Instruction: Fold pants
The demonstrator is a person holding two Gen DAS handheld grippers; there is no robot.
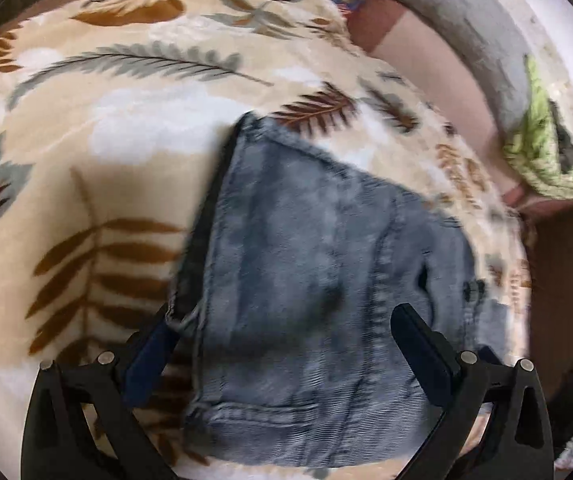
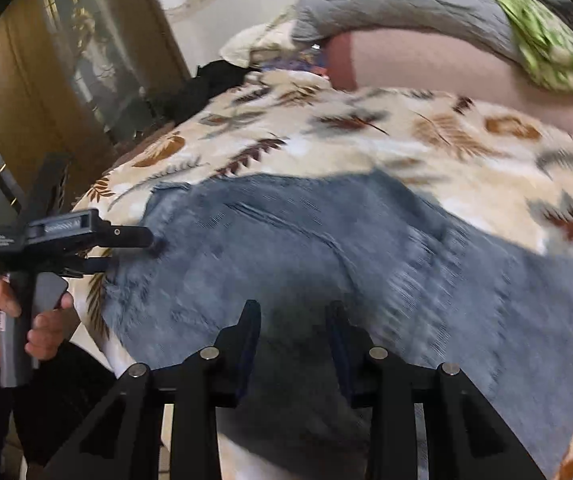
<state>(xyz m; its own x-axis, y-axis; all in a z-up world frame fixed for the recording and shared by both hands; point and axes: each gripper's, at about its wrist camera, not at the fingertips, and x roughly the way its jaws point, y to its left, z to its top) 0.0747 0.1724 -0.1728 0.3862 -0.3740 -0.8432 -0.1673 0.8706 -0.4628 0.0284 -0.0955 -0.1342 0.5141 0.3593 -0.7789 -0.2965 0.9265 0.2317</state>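
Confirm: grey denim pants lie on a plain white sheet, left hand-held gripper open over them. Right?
Not quite. The pants lie on a cream blanket with a leaf print, not a plain white sheet; the left wrist view shows the brown and grey leaves clearly. The rest holds: the pants are grey denim and the left hand-held gripper is open over them.

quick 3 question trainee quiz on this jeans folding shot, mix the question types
1. True or false: the jeans lie on a plain white sheet.
2. Which is seen from the side in the right wrist view, at the jeans' edge? A) left gripper B) a hanger C) scissors
3. Fill in: the left gripper's jaws stand ____ above the denim.

Key: 1 false, it is a leaf-print blanket. 2 A. 3 open.
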